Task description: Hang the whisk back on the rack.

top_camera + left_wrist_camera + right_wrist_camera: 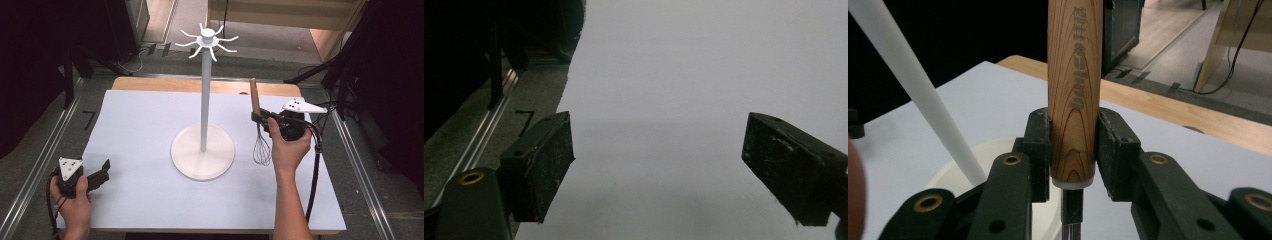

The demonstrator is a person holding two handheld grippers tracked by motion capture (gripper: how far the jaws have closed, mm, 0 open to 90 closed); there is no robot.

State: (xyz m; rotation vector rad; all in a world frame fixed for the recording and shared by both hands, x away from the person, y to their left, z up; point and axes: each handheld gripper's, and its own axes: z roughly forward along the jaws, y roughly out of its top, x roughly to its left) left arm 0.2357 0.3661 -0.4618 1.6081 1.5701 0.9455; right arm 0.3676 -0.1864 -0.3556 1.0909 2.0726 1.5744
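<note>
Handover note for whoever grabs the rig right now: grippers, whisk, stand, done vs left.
Right gripper: shut on the whisk, clamped low on its wooden handle, held upright with the wire end down, right of the stand.
Left gripper: open, holding nothing, at the near left of the white table cover.
Hook stand: upright mid-table, its hooks bare.
Done: whisk picked up.
Left: probably lift it and hang it on a hook, then release.
</note>
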